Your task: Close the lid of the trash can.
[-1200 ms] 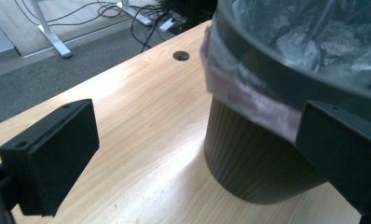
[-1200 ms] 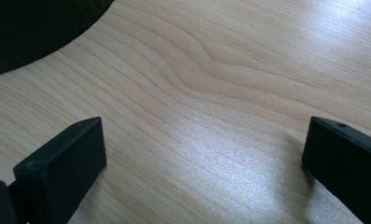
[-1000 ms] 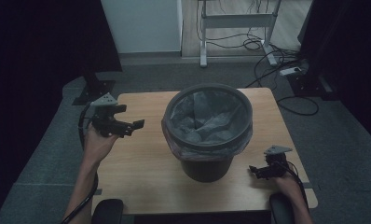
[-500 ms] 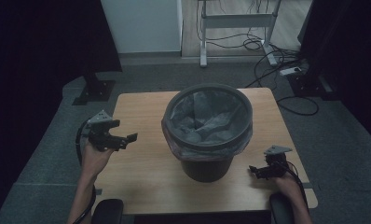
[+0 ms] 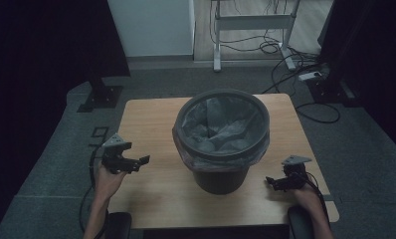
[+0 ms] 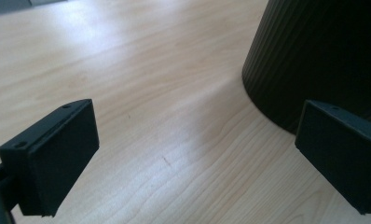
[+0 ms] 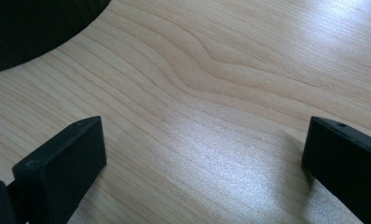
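Grey carpeted floor (image 5: 365,149) surrounds a light wooden counter (image 5: 151,114), with cables and a metal stand at the far side. At the counter's centre stands a dark ribbed plastic waste bin (image 5: 221,172), lined with a thin translucent plastic bag (image 5: 213,129) whose edge is folded outward over the rim. The left gripper (image 5: 136,162) hovers left of the bin, near its side wall, jaws spread wide and holding nothing; in the left gripper view the bin's ribbed wall (image 6: 323,51) lies just beyond the right jaw. The right gripper (image 5: 275,183) sits low at the near right of the bin, jaws likewise wide apart and empty.

Handling, as a judgement: the bin is probably light and stiff, its ribs offering some friction, though too broad for one gripper to span. The bag is soft, slippery and easily torn. The folded overhang at the rim appears the best place to pinch the bag, at opposite sides, one gripper each.
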Action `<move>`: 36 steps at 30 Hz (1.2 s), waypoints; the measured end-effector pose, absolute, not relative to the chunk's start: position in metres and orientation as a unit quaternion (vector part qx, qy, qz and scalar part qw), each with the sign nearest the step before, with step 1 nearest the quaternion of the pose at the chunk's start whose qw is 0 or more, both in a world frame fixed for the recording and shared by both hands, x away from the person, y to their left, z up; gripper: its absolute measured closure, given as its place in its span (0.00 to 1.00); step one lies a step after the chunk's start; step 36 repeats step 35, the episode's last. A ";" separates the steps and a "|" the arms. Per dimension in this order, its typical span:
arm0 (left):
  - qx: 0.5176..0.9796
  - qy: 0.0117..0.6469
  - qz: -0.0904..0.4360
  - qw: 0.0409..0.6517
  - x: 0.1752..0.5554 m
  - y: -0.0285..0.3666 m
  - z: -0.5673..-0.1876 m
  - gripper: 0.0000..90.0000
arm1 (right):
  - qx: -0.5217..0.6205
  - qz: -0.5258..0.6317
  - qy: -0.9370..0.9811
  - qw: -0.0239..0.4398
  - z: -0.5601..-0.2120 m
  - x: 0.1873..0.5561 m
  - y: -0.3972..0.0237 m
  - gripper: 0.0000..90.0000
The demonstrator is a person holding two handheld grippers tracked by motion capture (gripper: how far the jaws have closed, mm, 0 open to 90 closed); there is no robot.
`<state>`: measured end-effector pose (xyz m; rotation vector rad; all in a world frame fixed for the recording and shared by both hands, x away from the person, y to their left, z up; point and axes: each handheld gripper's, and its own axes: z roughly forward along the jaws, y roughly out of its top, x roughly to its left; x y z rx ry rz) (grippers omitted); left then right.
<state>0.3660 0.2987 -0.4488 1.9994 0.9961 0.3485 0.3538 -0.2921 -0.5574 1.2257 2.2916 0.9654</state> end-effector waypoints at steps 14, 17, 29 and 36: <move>0.821 0.405 0.126 0.382 0.367 0.293 -0.517 0.00 | 0.435 0.343 0.812 0.184 -0.557 0.354 -0.292 0.00; 0.826 0.409 0.118 0.370 0.368 0.292 -0.530 0.00 | 0.436 0.342 0.812 0.184 -0.557 0.354 -0.292 0.00; 0.858 0.378 0.132 0.322 0.369 0.283 -0.552 0.00 | 0.436 0.342 0.811 0.184 -0.558 0.353 -0.292 0.00; 0.857 0.380 0.132 0.322 0.370 0.282 -0.552 0.00 | 0.436 0.343 0.811 0.185 -0.558 0.352 -0.292 0.00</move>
